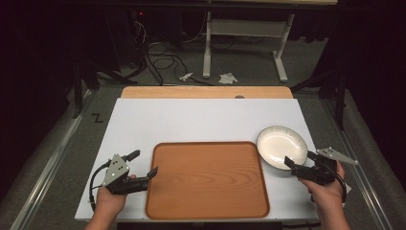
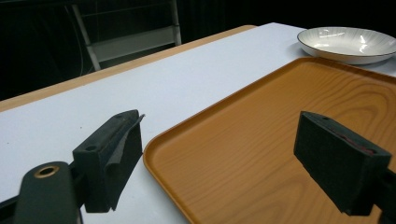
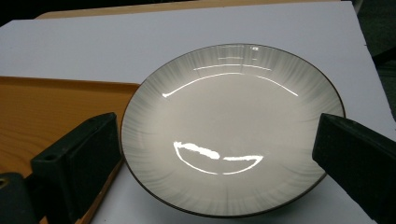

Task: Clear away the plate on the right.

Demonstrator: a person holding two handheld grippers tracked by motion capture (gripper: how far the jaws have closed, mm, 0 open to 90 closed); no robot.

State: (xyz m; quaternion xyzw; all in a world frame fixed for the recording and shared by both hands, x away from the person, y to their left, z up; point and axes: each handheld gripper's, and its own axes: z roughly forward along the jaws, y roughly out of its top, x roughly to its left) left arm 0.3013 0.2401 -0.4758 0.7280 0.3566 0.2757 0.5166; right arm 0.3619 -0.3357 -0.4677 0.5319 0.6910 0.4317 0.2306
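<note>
Two grippers wide apart; tray (image 1: 207, 179) between (bare), plate (image 1: 281, 146) beside right gripper (image 1: 300, 162).

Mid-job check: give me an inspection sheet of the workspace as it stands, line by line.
Surface: white table top, wooden strip along its far edge.
Job's things: white plate on the table, right of the wooden tray; nothing lies in either.
Clutter: nothing seen on the table.
Grippers: left gripper open at the tray's left edge; right gripper open, jaws either side of the plate's near rim.
Cables: one cable trails from the left gripper; loose leads on the floor.
Surroundings: dark room, white table frame, paper scraps on the floor.
</note>
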